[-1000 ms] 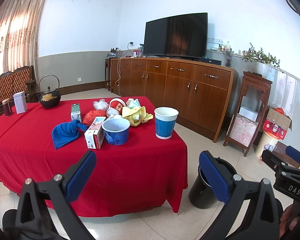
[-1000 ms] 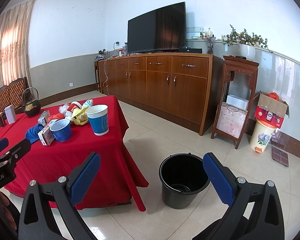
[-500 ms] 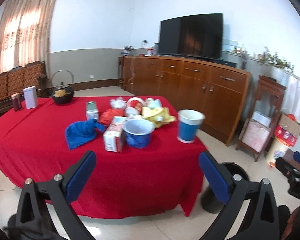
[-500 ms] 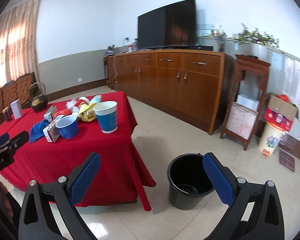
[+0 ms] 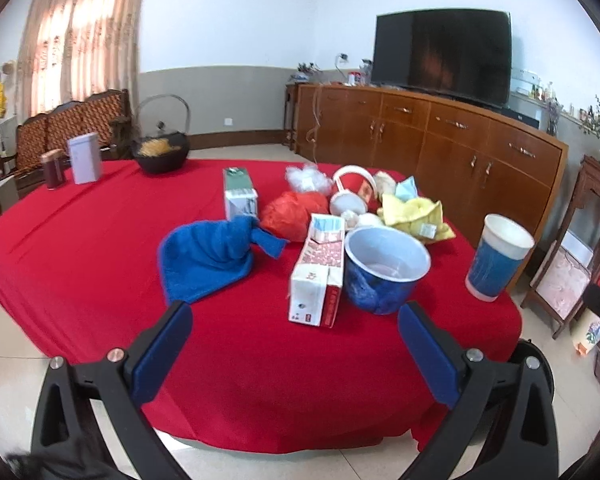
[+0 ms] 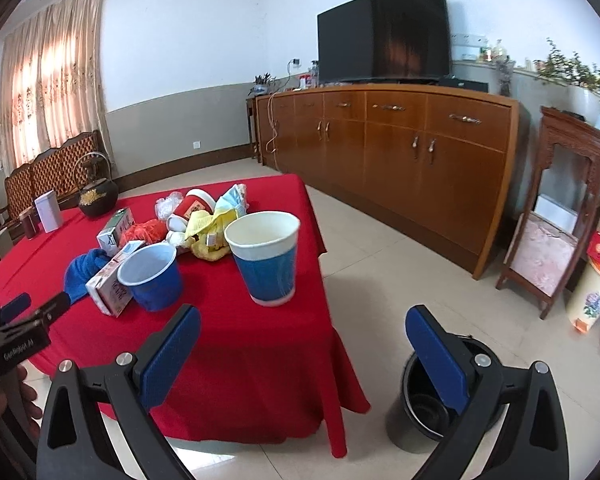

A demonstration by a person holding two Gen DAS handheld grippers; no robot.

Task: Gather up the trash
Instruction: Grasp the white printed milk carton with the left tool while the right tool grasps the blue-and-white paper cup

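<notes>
A pile of trash lies on the red table (image 5: 80, 240): a blue paper bowl (image 5: 384, 268), a tall blue-and-white paper cup (image 5: 498, 262), a red-and-white carton (image 5: 318, 280), a green carton (image 5: 240, 192), a blue cloth (image 5: 208, 256), a red bag (image 5: 294, 216) and yellow cloth (image 5: 414, 214). My left gripper (image 5: 296, 352) is open and empty, short of the carton and bowl. My right gripper (image 6: 302, 344) is open and empty, just short of the tall cup (image 6: 266, 256). A black bucket (image 6: 428, 404) stands on the floor right of the table, behind my right fingers.
A black kettle (image 5: 162, 148), a white tin (image 5: 84, 158) and a dark jar (image 5: 52, 168) stand at the table's far left. A long wooden sideboard (image 6: 400, 148) with a television lines the back wall. A wooden stand (image 6: 556, 208) and boxes are at the right.
Both grippers have moved closer to the table and turned left; the trash pile looks larger. The bucket has slid toward the lower right of both views. Both stay open.
</notes>
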